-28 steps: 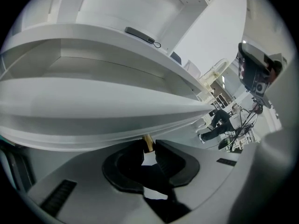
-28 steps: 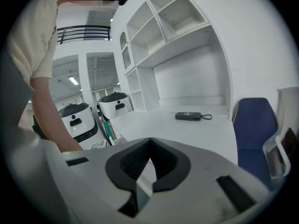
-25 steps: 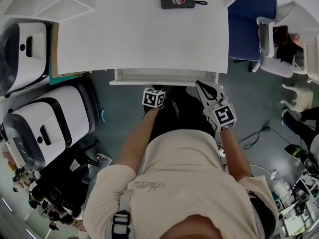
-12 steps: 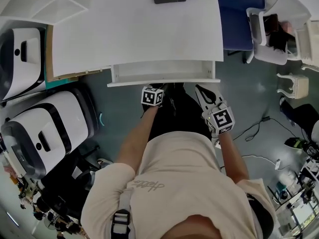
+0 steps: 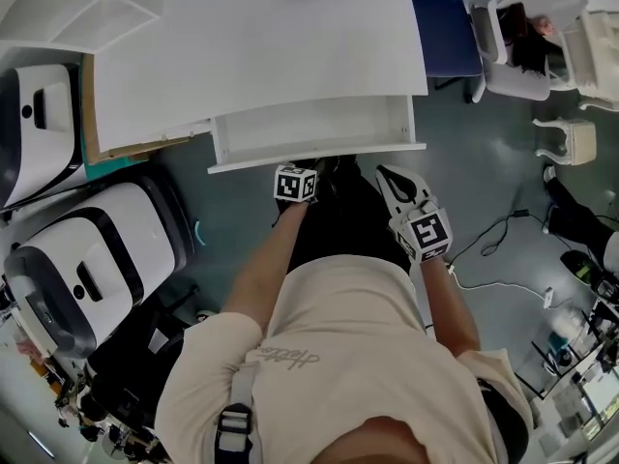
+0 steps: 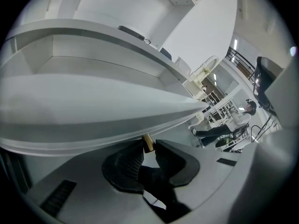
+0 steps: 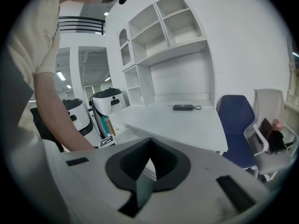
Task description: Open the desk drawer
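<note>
Clamping knob (image 6: 147, 142) | left tool (image 6: 148, 149) at drawer (image 5: 319, 156) front, underneath

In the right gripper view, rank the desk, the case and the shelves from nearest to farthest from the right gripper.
1. The desk, just ahead of the right gripper.
2. The case, lying toward the desk's far side.
3. The shelves, against the wall behind and above the case.
</note>
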Tool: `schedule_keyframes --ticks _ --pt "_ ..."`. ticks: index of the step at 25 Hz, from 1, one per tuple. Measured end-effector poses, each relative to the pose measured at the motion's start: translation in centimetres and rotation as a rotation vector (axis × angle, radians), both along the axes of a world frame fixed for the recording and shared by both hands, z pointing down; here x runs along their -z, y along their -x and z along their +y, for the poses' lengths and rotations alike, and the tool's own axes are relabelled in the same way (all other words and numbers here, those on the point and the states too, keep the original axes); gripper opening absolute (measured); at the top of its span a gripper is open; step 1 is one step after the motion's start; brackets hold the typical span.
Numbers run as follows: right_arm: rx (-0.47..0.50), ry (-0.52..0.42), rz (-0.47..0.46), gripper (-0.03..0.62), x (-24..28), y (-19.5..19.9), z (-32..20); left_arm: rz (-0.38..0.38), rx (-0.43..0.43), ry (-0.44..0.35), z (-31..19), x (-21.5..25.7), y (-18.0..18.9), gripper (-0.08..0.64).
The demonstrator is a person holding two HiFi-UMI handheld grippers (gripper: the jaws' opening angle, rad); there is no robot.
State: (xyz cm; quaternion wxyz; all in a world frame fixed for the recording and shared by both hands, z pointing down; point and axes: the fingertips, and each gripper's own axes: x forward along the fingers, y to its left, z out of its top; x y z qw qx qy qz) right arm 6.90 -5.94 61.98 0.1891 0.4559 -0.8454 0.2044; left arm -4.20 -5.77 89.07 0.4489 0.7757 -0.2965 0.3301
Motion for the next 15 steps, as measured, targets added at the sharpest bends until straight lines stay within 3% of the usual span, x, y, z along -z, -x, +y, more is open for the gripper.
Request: schedule_keyframes --ticks 15 --pt "-0.048 0.016 0.020 -0.004 0.0 -0.5 3.7 0.025 -0.011 -0.005 2.4 -0.1 0.0 0.083"
